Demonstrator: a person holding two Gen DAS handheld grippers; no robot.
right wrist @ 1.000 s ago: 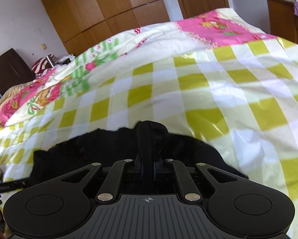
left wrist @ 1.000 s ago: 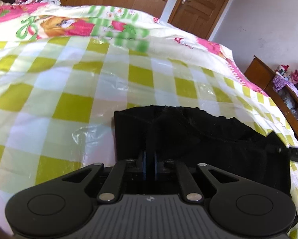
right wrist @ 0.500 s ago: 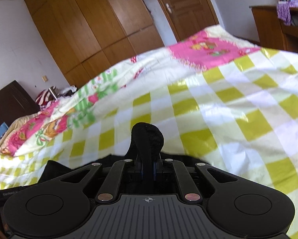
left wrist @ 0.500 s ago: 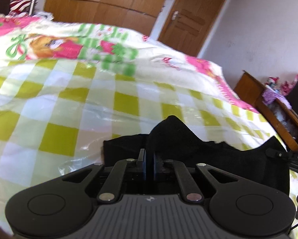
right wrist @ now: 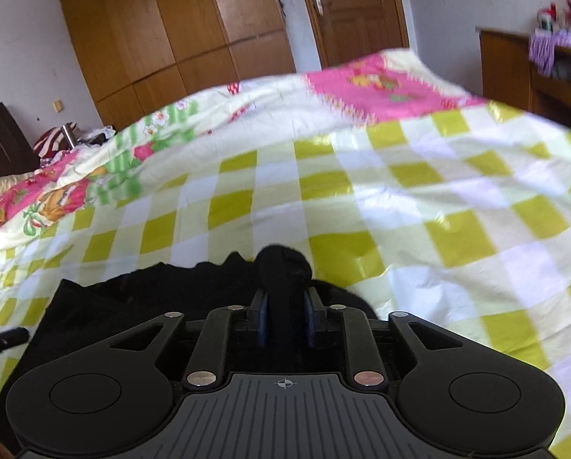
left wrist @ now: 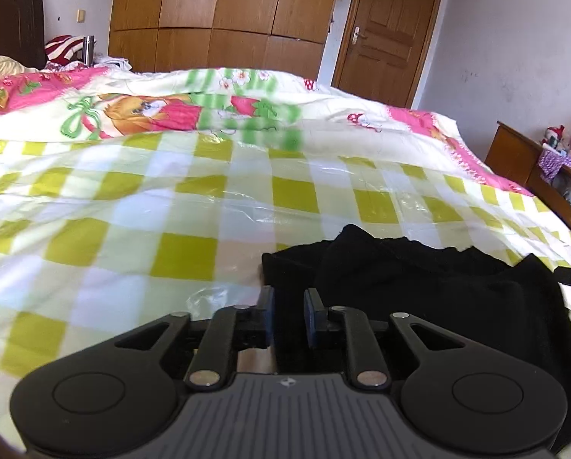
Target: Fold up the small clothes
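A small black garment (left wrist: pixel 419 287) lies bunched on the yellow-checked plastic sheet (left wrist: pixel 171 229) over the bed. My left gripper (left wrist: pixel 288 298) hangs over the garment's left edge with its jaws opening. Its blue pads (left wrist: pixel 269 306) stand apart and grip nothing, with dark cloth lying below the gap. My right gripper (right wrist: pixel 284 298) is at the right end of the garment (right wrist: pixel 151 298) with its jaws opening. A raised tuft of black cloth (right wrist: pixel 283 267) still stands between its pads, which look clear of it. Each view catches the other gripper's fingertip at its edge.
A pink and green cartoon quilt (left wrist: pixel 132 114) covers the far side of the bed. Beyond it stand a wooden wardrobe (left wrist: pixel 224 19) and a door (left wrist: pixel 385 30). A wooden cabinet (left wrist: pixel 515 160) with clutter stands on the right. Bare checked sheet spreads ahead of both grippers.
Both grippers were shut on pinches of the black cloth and now their jaws have parted. The left pinch has dropped to the right of its jaws. Both views have tilted upward.
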